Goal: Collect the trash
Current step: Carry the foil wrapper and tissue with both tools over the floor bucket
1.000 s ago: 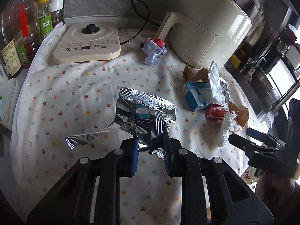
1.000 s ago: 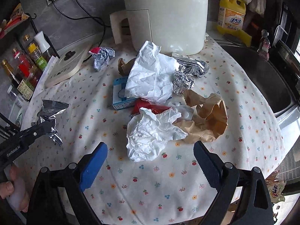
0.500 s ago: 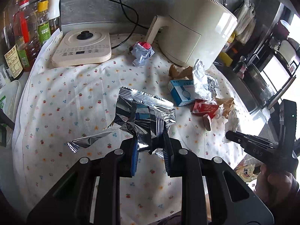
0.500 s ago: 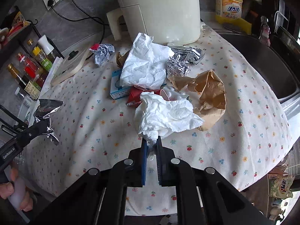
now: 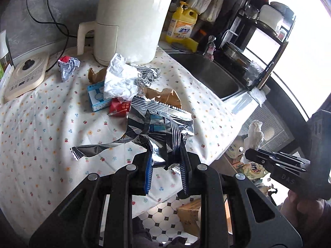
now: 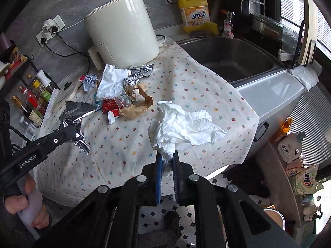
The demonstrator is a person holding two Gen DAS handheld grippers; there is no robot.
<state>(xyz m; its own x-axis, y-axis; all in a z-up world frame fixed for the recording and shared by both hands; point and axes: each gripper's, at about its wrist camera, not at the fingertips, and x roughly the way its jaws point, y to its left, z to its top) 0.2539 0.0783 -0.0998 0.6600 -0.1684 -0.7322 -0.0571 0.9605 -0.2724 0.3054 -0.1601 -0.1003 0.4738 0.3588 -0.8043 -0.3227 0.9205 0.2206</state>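
My left gripper (image 5: 165, 155) is shut on a crumpled silver foil wrapper (image 5: 159, 124), held above the floral tablecloth (image 5: 41, 124) near its front edge. In the right wrist view, the right gripper (image 6: 167, 157) pinches a crumpled white tissue (image 6: 182, 126) between its pads; its jaws are opening slightly, and the tissue hangs off the table's corner. The left wrist view shows the same tissue (image 5: 254, 136) at the far right. A trash pile lies on the cloth: white paper (image 5: 120, 78), a blue box (image 5: 97, 97), a red packet (image 5: 119, 107), a brown paper bag (image 5: 165, 97) and a foil ball (image 5: 144, 76).
A cream air fryer (image 5: 128, 20) stands behind the pile, an induction cooker (image 5: 24, 76) at the left. A steel sink (image 6: 233, 57) and yellow soap bottle (image 6: 194, 12) lie to the right. Sauce bottles (image 6: 31, 99) line the left. Tiled floor (image 6: 186, 227) shows below the table edge.
The right gripper closed on the white tissue and lifted it off the pile. Both grippers then swung toward the table's front corner, the left still holding the foil wrapper.
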